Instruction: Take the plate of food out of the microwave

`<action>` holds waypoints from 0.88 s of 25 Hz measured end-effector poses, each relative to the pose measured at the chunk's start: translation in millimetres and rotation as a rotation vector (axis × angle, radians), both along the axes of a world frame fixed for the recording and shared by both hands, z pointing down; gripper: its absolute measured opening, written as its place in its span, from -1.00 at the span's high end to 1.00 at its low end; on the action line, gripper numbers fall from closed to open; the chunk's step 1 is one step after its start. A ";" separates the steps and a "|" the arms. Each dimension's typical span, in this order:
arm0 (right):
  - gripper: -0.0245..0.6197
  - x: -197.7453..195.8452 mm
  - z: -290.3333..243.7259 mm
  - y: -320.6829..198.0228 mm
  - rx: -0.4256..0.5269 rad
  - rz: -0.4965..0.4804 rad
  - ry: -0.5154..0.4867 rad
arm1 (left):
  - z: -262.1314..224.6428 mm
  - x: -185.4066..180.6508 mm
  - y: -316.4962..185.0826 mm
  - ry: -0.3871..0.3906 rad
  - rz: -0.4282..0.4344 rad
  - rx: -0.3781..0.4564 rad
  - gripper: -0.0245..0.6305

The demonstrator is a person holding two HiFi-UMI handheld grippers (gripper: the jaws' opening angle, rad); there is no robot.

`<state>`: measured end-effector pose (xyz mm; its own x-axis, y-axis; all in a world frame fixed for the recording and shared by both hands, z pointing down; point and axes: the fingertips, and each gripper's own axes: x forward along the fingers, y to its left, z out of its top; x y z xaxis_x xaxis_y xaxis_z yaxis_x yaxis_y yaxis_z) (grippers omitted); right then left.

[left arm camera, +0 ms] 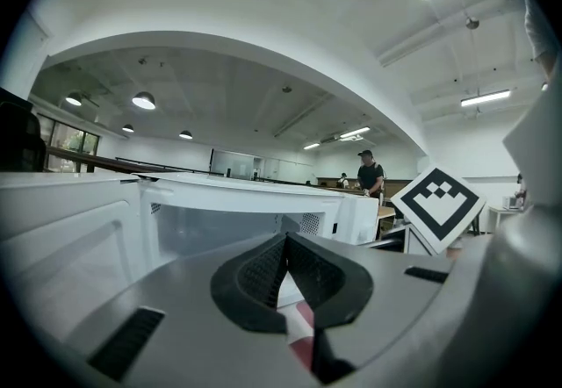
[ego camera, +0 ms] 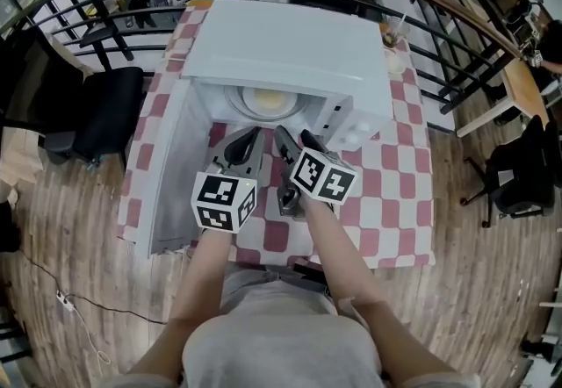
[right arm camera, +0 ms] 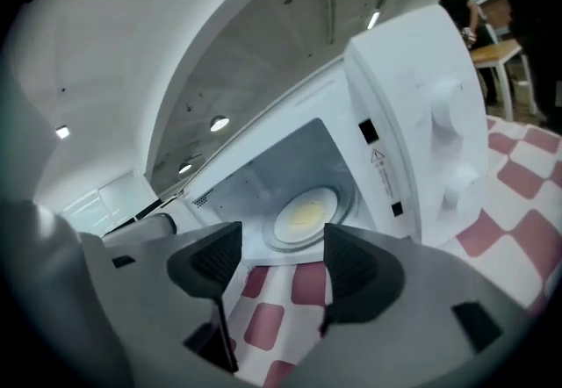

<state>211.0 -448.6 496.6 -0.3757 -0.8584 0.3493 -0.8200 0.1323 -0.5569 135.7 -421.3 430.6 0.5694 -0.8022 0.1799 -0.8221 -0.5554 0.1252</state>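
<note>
Plate of food (ego camera: 266,101) sat inside the open microwave (ego camera: 281,44) on the counter (ego camera: 395,202) — stiff, smooth, likely breakable, we judged, so best gripped at its near rim. Our left tongs (left arm camera: 286,246) were pinched together, empty; our right tongs (right arm camera: 281,255) gaped wide, holding nothing.

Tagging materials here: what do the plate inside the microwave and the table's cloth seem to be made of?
Plate: probably glazed ceramic, white and smooth with a soft sheen; plastic is possible. Tablecloth: fabric or vinyl, cannot tell which; flat red-and-white checks, mostly matte.
</note>
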 end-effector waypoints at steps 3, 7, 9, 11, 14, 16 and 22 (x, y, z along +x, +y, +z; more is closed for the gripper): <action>0.02 -2.7 20.2 -8.8 -0.086 0.048 -0.113 | 6.3 -3.3 -9.0 -0.003 0.004 -0.012 0.92; 0.02 -5.1 37.3 -22.2 -0.148 0.108 -0.229 | 14.4 -5.6 -20.1 -0.011 0.014 -0.027 0.92; 0.02 -4.6 44.9 -29.7 -0.169 0.143 -0.263 | 18.9 -6.3 -25.4 -0.015 0.018 -0.038 0.92; 0.02 -3.3 53.1 -36.7 -0.185 0.183 -0.290 | 22.9 -6.8 -29.7 -0.019 0.023 -0.050 0.92; 0.02 -4.7 66.9 -43.3 -0.205 0.232 -0.321 | 29.3 -8.4 -33.8 -0.024 0.029 -0.065 0.92; 0.02 -4.9 76.5 -47.6 -0.229 0.268 -0.365 | 32.4 -9.1 -36.7 -0.021 0.030 -0.070 0.92; 0.02 -8.9 98.7 -60.8 -0.309 0.355 -0.505 | 38.0 -13.4 -41.2 -0.017 0.028 -0.084 0.92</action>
<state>202.1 -509.4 595.3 -0.2709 -0.8488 0.4540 -0.4144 -0.3228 -0.8509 122.2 -462.5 468.6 0.5876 -0.7677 0.2557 -0.8088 -0.5662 0.1589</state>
